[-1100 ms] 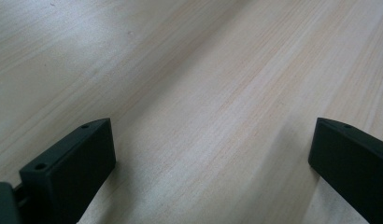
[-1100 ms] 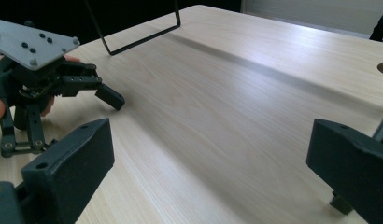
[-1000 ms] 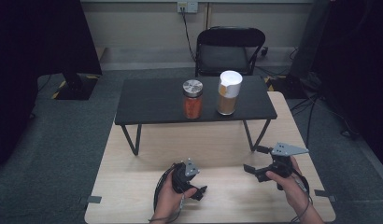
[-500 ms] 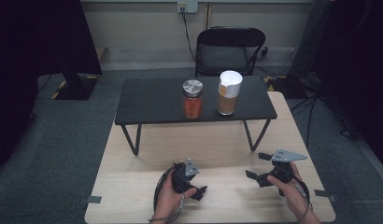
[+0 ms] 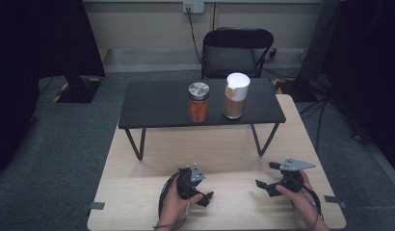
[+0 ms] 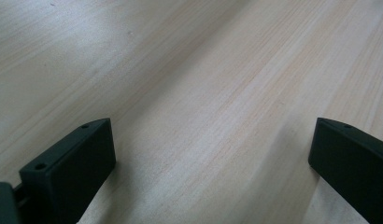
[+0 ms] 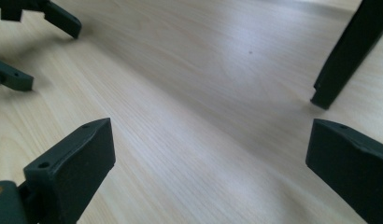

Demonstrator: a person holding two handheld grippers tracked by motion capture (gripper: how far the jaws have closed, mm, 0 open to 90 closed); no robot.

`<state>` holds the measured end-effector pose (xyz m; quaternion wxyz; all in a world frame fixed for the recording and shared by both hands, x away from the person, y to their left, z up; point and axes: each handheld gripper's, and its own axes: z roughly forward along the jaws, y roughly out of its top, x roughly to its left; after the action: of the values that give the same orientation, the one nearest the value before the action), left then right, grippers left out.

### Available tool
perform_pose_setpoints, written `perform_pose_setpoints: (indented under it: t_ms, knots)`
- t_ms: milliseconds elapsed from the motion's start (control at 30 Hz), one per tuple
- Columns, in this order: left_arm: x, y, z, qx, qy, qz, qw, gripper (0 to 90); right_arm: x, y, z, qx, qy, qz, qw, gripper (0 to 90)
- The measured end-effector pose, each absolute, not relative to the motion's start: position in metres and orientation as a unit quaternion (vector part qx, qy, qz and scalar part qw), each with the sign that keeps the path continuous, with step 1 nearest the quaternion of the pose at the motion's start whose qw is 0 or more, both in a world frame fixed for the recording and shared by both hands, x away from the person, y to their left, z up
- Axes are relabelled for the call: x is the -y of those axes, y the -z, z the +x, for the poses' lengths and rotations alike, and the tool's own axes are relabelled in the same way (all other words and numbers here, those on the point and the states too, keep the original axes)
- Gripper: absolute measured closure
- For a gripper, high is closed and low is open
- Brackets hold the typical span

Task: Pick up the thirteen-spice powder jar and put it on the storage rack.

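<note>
Two jars stand side by side on a low black stand [image 5: 157, 103]: an orange-red jar with a silver lid [image 5: 199, 102] and a taller brown jar with a white lid [image 5: 235, 95]. Both grippers are near the front of the wooden table [image 5: 224, 149], well short of the jars. A hand holds my left gripper [image 5: 204, 188] [image 6: 213, 140] open over bare wood, nothing between its jaws. My right gripper [image 5: 266, 174] [image 7: 210, 140] is also open and empty, pointing left toward the left gripper [image 7: 38, 42].
One leg of the black stand [image 7: 343, 56] rests on the wood just ahead of my right gripper. A black chair [image 5: 234, 50] stands behind the table. Dark screens flank the room, and cables run across the floor at the right [image 5: 325, 108].
My right gripper has drifted slightly toward the table's near edge. The left gripper and both jars stay where they were.
</note>
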<state>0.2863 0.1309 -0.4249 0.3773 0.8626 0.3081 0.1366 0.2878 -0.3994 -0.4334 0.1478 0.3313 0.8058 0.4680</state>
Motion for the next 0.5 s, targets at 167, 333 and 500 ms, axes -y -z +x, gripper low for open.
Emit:
perform_pose_setpoints:
  t_ms: [167, 333, 500]
  knots:
    - [-0.131, 0.425, 0.286, -0.308, -0.137, 0.863, 0.377, 0.0, 0.399, 0.431, 0.289, -0.819, -0.445, 0.330, 0.149, 1.5]
    - [-0.131, 0.425, 0.286, -0.307, -0.137, 0.863, 0.377, 0.0, 0.399, 0.428, 0.290, -0.825, -0.432, 0.334, 0.145, 1.7]
    - [-0.131, 0.425, 0.286, -0.307, -0.137, 0.863, 0.376, 0.0, 0.394, 0.423, 0.295, -0.840, -0.404, 0.335, 0.141, 2.0]
